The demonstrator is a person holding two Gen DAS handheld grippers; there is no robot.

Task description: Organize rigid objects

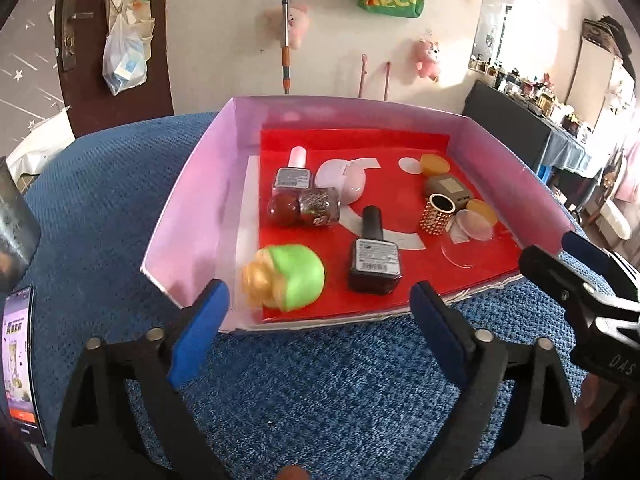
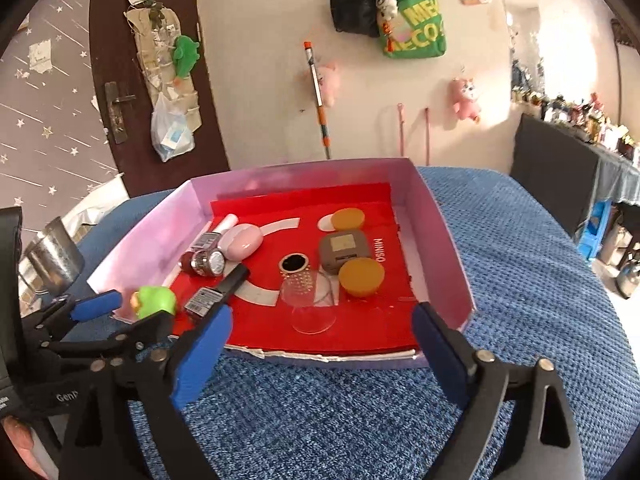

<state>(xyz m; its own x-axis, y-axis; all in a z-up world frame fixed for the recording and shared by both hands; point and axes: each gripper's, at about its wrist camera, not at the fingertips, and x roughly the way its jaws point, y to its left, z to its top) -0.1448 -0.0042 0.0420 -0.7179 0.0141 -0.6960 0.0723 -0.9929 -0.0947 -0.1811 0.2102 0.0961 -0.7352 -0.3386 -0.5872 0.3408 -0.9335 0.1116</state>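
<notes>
A pink-walled box (image 1: 192, 200) with a red floor lies on the blue cloth, its near wall folded flat. Inside it are a green and blond toy (image 1: 292, 276), a dark bottle with a black cap (image 1: 374, 260), a white-capped bottle (image 1: 292, 174), a dark red round bottle (image 1: 304, 210), a pink case (image 1: 344, 180), a gold studded tube (image 1: 438, 214), a grey-brown box (image 2: 344, 254) and orange lids (image 2: 360, 276). My left gripper (image 1: 319, 300) stands open at the box's near edge, nothing between its fingers. My right gripper (image 2: 322, 312) is open too, at the near right.
Blue knitted cloth (image 1: 320, 380) covers the table in front of the box. A lit phone (image 1: 20, 360) lies at the left edge, with a dark box (image 1: 16, 232) behind it. A metal cup (image 2: 52, 256) stands far left. A black panel (image 2: 552, 176) rises behind the table at right.
</notes>
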